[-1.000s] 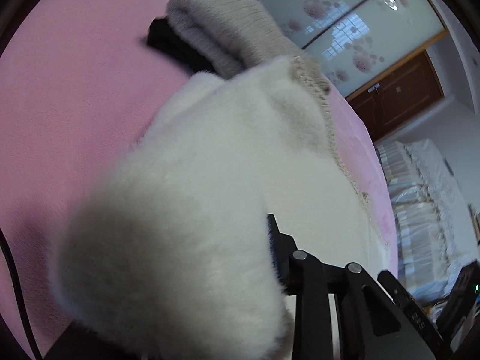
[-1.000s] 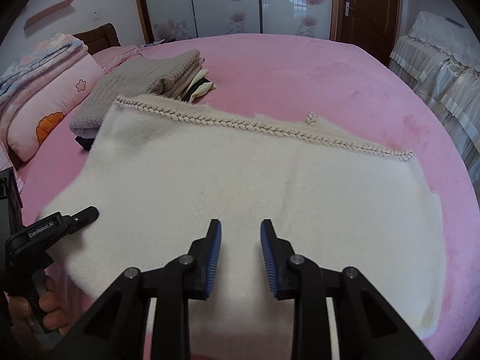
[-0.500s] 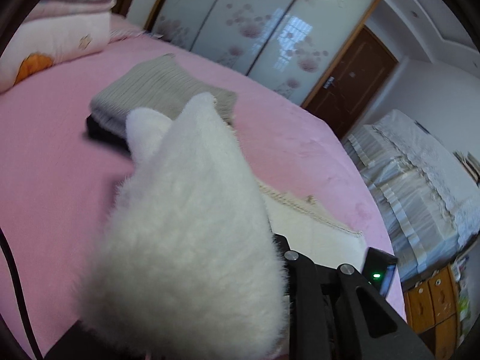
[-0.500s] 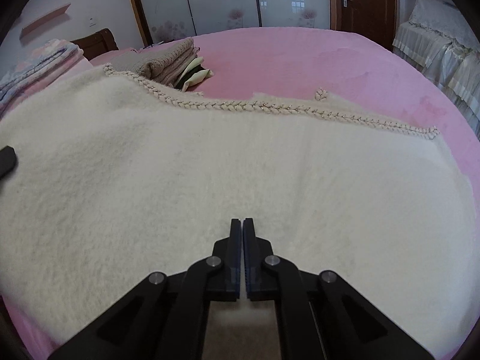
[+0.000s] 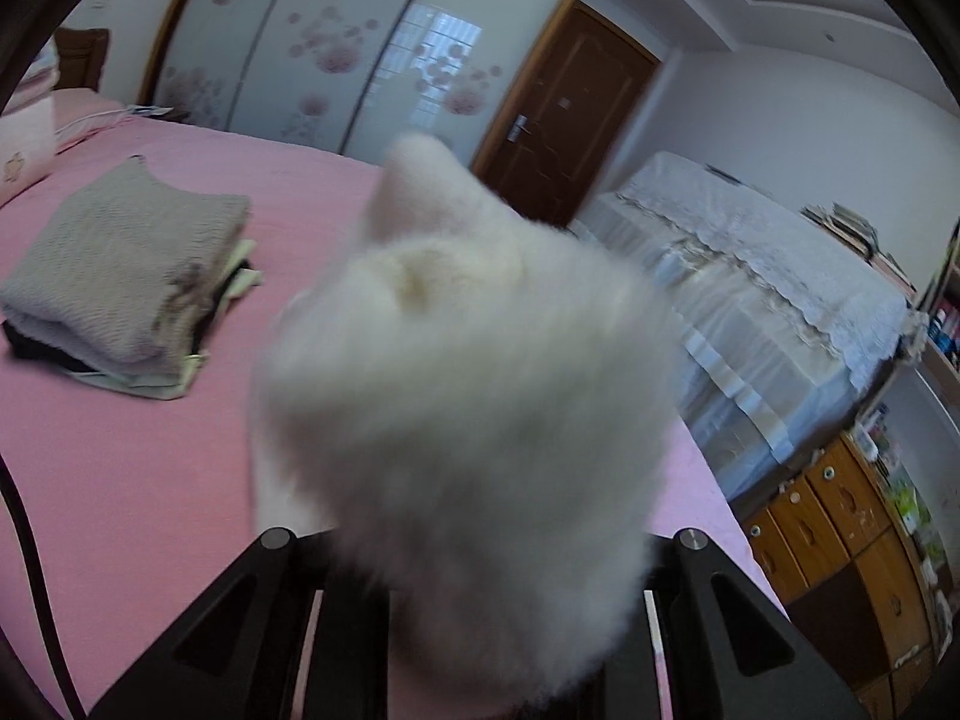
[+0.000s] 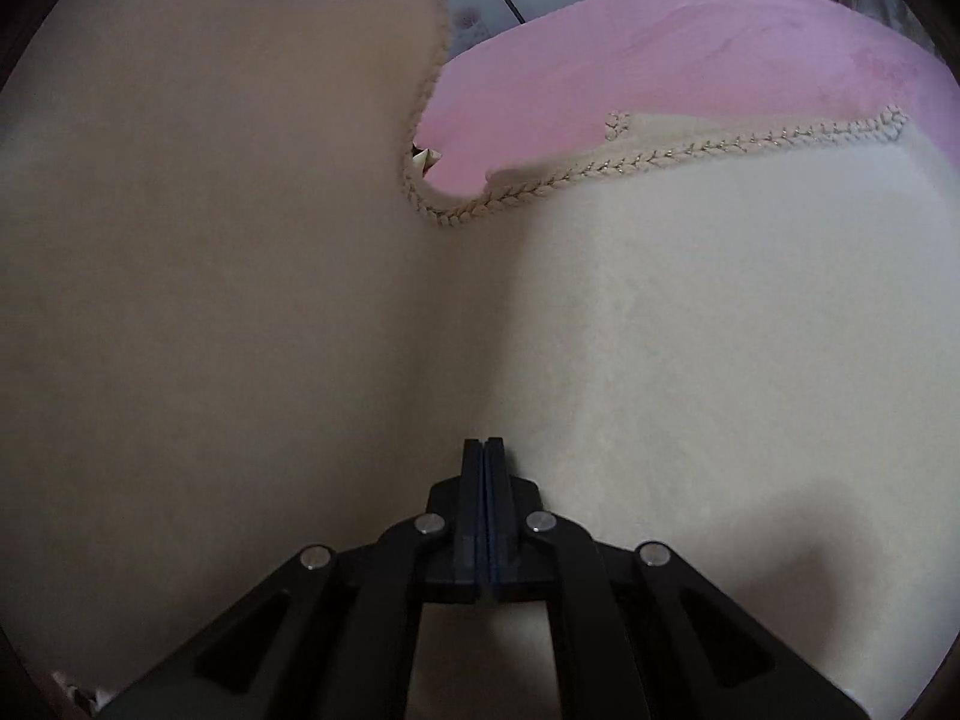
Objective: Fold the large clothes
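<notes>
Garment under inspection: a large cream-white fleecy garment (image 6: 690,312), thick-piled and trimmed along one edge with a braided beige border (image 6: 660,159). We find it on the pink bed (image 6: 690,42), part lying flat and part raised.

In the right wrist view, the right-hand portion lies spread on the bed, while the left-hand portion stands up as a wall of fabric filling that side of the frame; a crease runs between the two. The trim curves from the raised part down to the flat part.

We note the right gripper (image 6: 485,456) with its jaws pressed fully together at the crease, low against the fabric; we cannot tell whether any cloth is pinched between them.

In the left wrist view, a bunched mass of the garment (image 5: 468,396), blurred, rises directly ahead of the left gripper (image 5: 480,576) and hides its jaws. We cannot tell how far they stand apart.

Further back on the bed we record a stack of folded clothes (image 5: 126,282), a grey knit on top, well apart from the garment.
</notes>
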### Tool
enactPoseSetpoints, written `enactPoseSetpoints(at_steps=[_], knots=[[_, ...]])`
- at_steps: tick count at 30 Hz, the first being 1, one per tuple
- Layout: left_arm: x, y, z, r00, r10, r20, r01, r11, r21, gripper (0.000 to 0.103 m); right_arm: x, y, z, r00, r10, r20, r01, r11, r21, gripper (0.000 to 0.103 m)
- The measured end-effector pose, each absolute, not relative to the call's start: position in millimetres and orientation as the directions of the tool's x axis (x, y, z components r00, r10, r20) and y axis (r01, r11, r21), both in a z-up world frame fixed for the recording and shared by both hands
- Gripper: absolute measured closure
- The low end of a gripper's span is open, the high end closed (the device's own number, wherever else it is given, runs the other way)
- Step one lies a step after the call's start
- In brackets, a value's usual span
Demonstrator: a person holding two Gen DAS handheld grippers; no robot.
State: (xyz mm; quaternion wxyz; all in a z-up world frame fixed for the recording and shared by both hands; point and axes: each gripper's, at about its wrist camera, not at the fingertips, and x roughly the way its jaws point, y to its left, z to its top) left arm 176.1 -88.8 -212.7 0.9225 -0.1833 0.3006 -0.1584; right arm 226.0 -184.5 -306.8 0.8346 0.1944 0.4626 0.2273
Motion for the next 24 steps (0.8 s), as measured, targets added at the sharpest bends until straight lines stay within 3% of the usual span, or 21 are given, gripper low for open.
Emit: enactPoseSetpoints(at_steps=[7, 14, 19, 24], knots=[[200, -162, -232, 0.680, -0.508, -0.529, 0.268, 0.844, -0.465, 0.086, 175, -276, -286, 0.558, 0.404, -0.725, -0.061, 0.891, 0.449, 0.103], [197, -219, -246, 0.643, -0.538, -0.546, 0.339, 0.839, -0.427, 0.086, 141, -346, -284, 0.595, 0.255, -0.762, 0.106, 0.915, 0.389, 0.103], [190, -249, -268, 0.621, -0.485, -0.616, 0.368, 0.874, -0.316, 0.086, 132, -361, -289, 0.593, 0.214, -0.776, 0.159, 0.914, 0.374, 0.103], [177, -273, -311, 0.597, -0.340, -0.727, 0.379, 0.918, -0.118, 0.079, 124, -359, -286, 0.586, 0.188, -0.788, 0.153, 0.929, 0.336, 0.103]])
